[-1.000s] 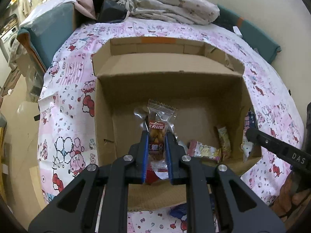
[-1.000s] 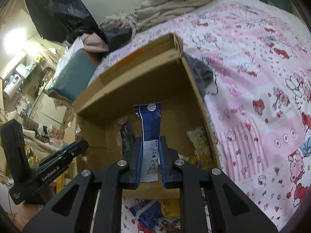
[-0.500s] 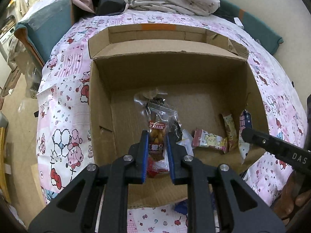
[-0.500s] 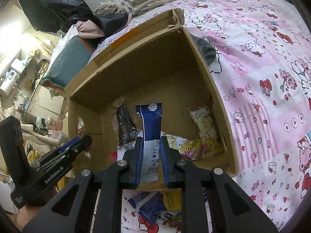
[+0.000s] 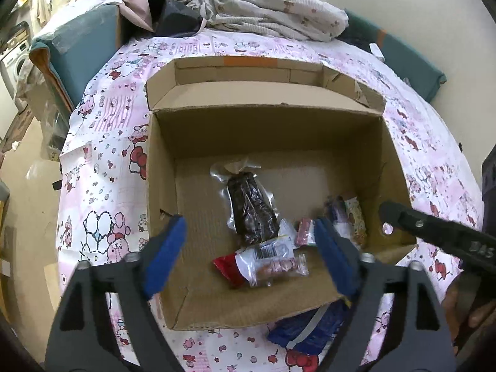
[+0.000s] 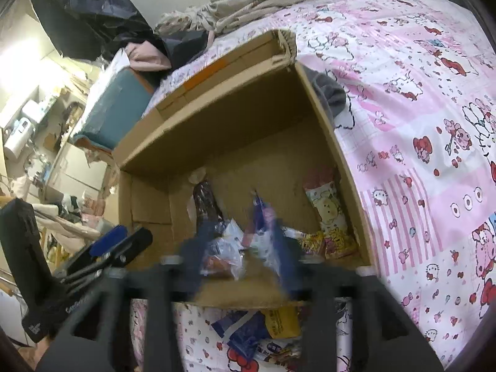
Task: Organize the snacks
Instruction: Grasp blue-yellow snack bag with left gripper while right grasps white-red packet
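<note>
Above the cardboard box point(image 5: 161, 186) on the pink cartoon-print bedsheet point(image 5: 102, 142), the left claw point(image 5: 248, 248) was opening, nothing between its blue pads; the clear nut packet point(image 5: 272, 263) lay on the box floor beside a dark vacuum-sealed snack point(image 5: 252, 210). The right claw point(image 6: 238, 257) was opening too, a blurred blue wrapper point(image 6: 263, 220) loose between its jaws over the box.

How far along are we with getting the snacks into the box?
Done: several packets lie in the cardboard box, among them a dark vacuum-sealed pack, a red-ended clear packet and a yellow cartoon packet.

In hand: nothing. The left gripper and right gripper hover over the box, jaws opening, gripping nothing; a blue packet is blurred between the right jaws.

Left: blue and yellow packets on the bedsheet in front of the box.
</note>
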Available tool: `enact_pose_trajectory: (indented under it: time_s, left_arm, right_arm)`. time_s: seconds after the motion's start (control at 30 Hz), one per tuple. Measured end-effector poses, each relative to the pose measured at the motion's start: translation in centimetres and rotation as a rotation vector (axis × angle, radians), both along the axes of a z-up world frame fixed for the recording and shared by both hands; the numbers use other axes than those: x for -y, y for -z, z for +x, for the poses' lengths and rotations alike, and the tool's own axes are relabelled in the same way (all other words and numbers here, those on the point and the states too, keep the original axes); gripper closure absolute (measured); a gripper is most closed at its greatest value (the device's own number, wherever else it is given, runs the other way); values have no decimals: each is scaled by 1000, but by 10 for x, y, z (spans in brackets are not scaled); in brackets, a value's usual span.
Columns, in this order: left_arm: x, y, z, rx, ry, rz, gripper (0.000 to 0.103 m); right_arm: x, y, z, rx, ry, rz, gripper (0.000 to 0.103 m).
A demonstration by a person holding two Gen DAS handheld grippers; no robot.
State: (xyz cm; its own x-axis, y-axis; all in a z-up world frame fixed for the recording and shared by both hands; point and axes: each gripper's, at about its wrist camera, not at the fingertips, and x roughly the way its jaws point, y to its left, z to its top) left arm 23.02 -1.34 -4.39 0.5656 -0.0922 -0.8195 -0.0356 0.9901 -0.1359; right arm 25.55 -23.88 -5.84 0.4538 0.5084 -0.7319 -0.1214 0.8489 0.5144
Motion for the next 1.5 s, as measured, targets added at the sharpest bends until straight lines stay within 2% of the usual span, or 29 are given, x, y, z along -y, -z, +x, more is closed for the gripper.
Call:
enact_pose_trajectory:
  time_s: [0.47,0.63,0.77,0.87,1.0,1.13,1.2,1.27,1.33,1.5]
  left_arm:
    - [-5,-15,-10,28,-12,11,18]
    - [-10,-26,-23,59,-24,0,18]
    - [-14,-29,-36,62,-37,-9,18]
    - [-17,-29,-46,58,-42,-13,18]
    - [-22,-28,-62,62,-58,-31,18]
    - [-26,-24,-75,44,-70,-49,18]
    - [-28,-20,-81,25,-76,-59,18]
    - [-29,-16,-84,7,-82,-65,18]
    - [-30,-14,-86,-5,-89,-74,18]
    - [-28,-16,-87,-1,-78,-74,18]
  right_arm:
    - [10,-13,-4,8,38,54,27]
    - [21,-21,-16,4,55,84,27]
    - [34,-23,-32,-38,69,161,27]
    - [41,-26,-45,-40,78,167,27]
    - [56,-18,-57,-85,119,202,27]
    - [64,1,-69,-171,154,151,27]
    - [66,19,-73,-250,167,100,27]
    - [68,41,-76,-337,179,65,30]
    - [61,58,-75,-402,148,39,47]
    - [36,82,-65,-461,94,-67,61]
